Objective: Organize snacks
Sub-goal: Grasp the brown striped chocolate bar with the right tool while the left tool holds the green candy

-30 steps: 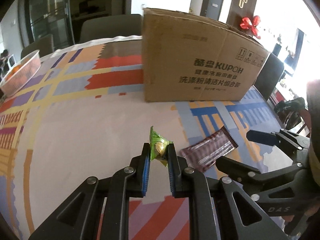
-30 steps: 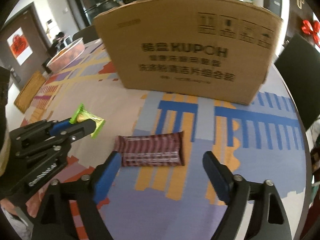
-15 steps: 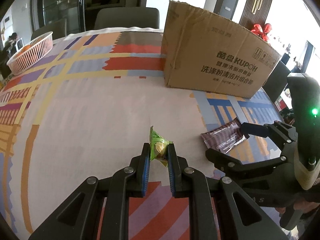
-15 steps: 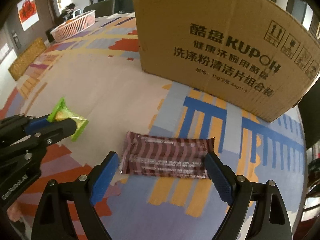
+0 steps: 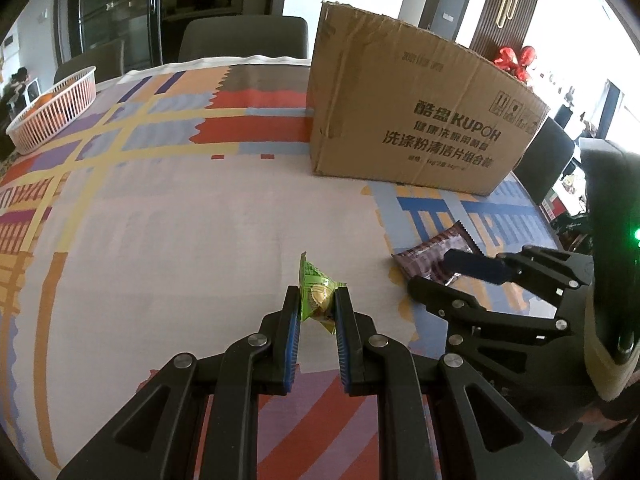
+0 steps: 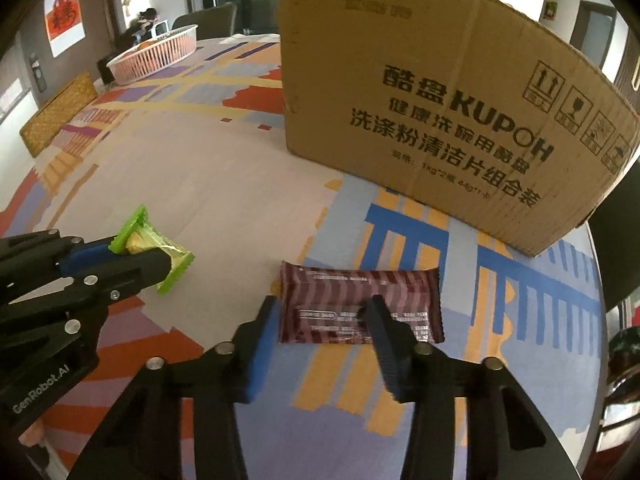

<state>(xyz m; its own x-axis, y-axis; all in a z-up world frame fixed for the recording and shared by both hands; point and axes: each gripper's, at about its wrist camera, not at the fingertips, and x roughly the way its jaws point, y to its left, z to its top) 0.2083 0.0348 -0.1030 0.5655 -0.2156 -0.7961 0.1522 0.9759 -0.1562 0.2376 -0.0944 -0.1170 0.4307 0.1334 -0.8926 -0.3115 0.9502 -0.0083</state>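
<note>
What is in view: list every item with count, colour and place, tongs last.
green snack: 1, green-yellow wrapper, clamped in left tongs above the table
brown bar: 1, maroon striped, flat on cloth, before the box
box: 1, brown cardboard, back right of table
basket: 1, white, far left edge, orange contents
tablecloth: 1, multicoloured, covering table
chairs: dark, behind table
left tongs: shut on green snack
right tongs: open, one finger over the bar, one beside it

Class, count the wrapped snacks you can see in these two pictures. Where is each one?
2. The green snack is clamped in the left tool. The maroon snack bar lies on the table between the right tool's open fingers. More may be hidden inside the cardboard box.
</note>
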